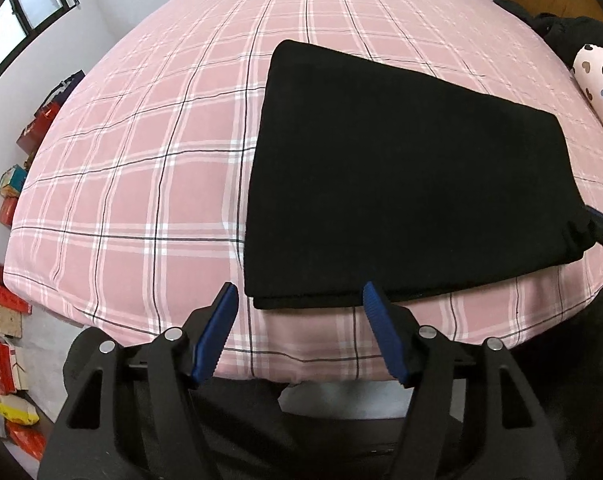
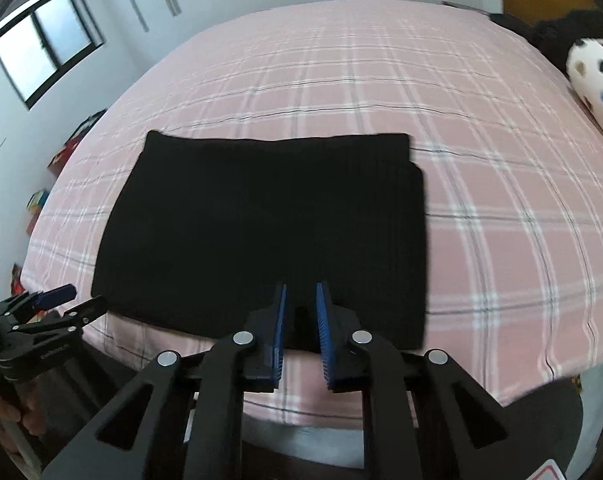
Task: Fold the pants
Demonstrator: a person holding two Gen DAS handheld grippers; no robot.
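Right wrist view: the folded black fabric pants (image 2: 261,232) were laid flat on the pink plaid bedsheet (image 2: 501,200), their near edge seemingly pinched by the narrowed right claw (image 2: 300,300) (the left claw (image 1: 297,294) was spread, empty). A one-sided pull could drag the stacked layers askew.

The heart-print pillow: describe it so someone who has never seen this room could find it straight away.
Start at the bed with the pink plaid sheet and follow its right edge past the folded black pants. There lies the pillow, a white roll. Its scattered dark and blue hearts set it apart from the plain black clothing heaped behind it.
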